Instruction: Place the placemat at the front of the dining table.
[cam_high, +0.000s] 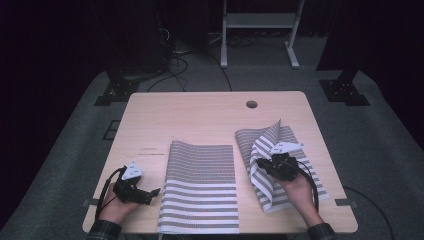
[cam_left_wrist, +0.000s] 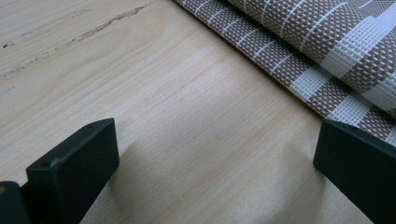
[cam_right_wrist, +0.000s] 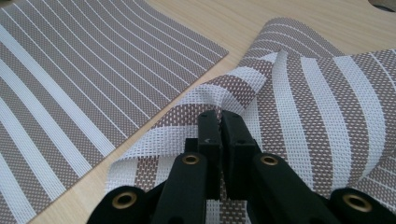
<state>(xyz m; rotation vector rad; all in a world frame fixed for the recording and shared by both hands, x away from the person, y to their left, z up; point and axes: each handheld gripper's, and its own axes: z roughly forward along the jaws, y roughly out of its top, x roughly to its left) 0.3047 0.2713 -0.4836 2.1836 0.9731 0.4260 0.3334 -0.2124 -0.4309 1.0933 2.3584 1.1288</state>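
Observation:
Two brown-and-white striped woven placemats lie on a light wooden table (cam_high: 200, 115). The flat placemat (cam_high: 200, 187) lies at the front middle, and its edge (cam_left_wrist: 327, 51) crosses the left gripper view; it also lies at the left (cam_right_wrist: 79, 79) in the right gripper view. The right placemat (cam_high: 295, 145) is partly lifted and folded over. My right gripper (cam_high: 263, 164) is shut on a raised fold of it (cam_right_wrist: 219, 116), the fabric pinched between the pads. My left gripper (cam_high: 156, 191) rests open on bare wood just left of the flat placemat, fingers (cam_left_wrist: 74, 163) wide apart with nothing between them.
A round cable hole (cam_high: 251, 104) sits near the table's far edge. Scratch marks (cam_high: 150, 151) mark the wood left of the flat placemat. Beyond the table are dark stands, cables on grey carpet, and a white frame (cam_high: 260, 30).

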